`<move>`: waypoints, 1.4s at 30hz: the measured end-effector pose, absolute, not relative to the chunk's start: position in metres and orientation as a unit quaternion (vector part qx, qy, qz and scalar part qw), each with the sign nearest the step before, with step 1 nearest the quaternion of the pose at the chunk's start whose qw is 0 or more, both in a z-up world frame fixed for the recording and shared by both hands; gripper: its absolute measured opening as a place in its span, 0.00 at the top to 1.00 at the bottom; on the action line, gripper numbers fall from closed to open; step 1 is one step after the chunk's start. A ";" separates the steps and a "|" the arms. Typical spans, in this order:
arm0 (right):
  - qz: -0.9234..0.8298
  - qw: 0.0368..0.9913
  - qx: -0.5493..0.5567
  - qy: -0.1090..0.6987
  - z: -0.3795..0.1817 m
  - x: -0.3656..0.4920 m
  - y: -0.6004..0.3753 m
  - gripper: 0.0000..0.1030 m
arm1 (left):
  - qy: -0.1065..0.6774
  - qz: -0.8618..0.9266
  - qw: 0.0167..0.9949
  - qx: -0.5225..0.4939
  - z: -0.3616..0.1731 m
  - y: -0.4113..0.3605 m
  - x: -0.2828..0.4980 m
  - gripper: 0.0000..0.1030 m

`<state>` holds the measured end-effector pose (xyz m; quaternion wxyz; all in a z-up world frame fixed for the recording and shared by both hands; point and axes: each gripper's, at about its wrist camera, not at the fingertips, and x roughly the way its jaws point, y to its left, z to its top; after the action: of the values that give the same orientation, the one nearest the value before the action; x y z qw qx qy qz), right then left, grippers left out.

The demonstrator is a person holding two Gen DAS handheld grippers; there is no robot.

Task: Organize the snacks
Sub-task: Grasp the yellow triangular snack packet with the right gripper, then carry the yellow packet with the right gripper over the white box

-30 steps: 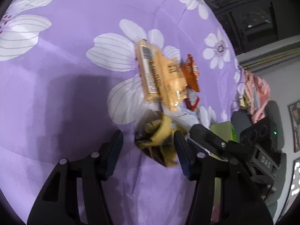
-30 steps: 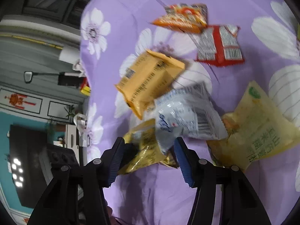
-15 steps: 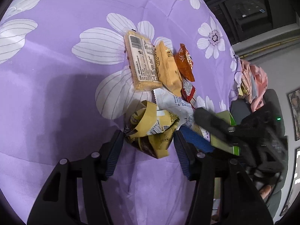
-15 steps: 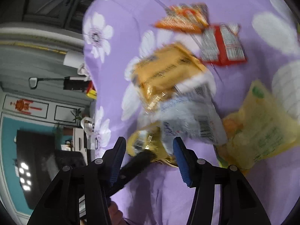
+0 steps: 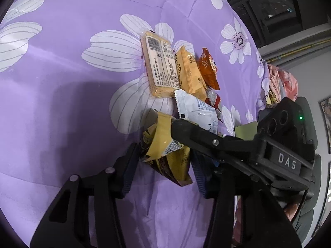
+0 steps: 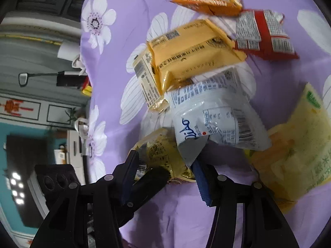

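A crumpled yellow-and-brown snack bag [image 5: 165, 150] lies on the purple floral cloth between the fingers of both grippers. My left gripper [image 5: 163, 165] is open with the bag between its fingers. My right gripper [image 6: 165, 173] is open around the same bag [image 6: 159, 155], and one of its fingers [image 5: 198, 136] crosses the left wrist view. Beyond lie a white bag [image 6: 215, 119], a yellow-orange pack [image 6: 192, 60], a tan barcode bar [image 5: 161, 66], an orange packet [image 6: 209, 0] and a red packet [image 6: 262, 35].
A large pale yellow bag [image 6: 298, 150] lies to the right of the pile. The purple cloth [image 5: 62, 82] spreads wide to the left. The table edge and room furniture lie beyond the flowers at the far side.
Both grippers have closed in on the yellow-and-brown bag. The right gripper's finger has slid further into the left wrist view. The yellow-orange pack has shifted against the bar.
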<state>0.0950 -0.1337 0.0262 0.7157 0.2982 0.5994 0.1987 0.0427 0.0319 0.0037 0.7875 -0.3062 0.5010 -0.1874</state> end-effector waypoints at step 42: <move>0.160 0.821 0.403 0.372 0.130 0.023 -0.294 0.46 | 0.382 -0.333 0.850 -0.143 0.127 -0.135 0.022 0.71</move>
<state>0.0228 -0.2940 0.1299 0.8208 0.4029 0.3719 0.1602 0.0222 -0.1350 0.1273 0.8498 -0.1431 0.3823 -0.3335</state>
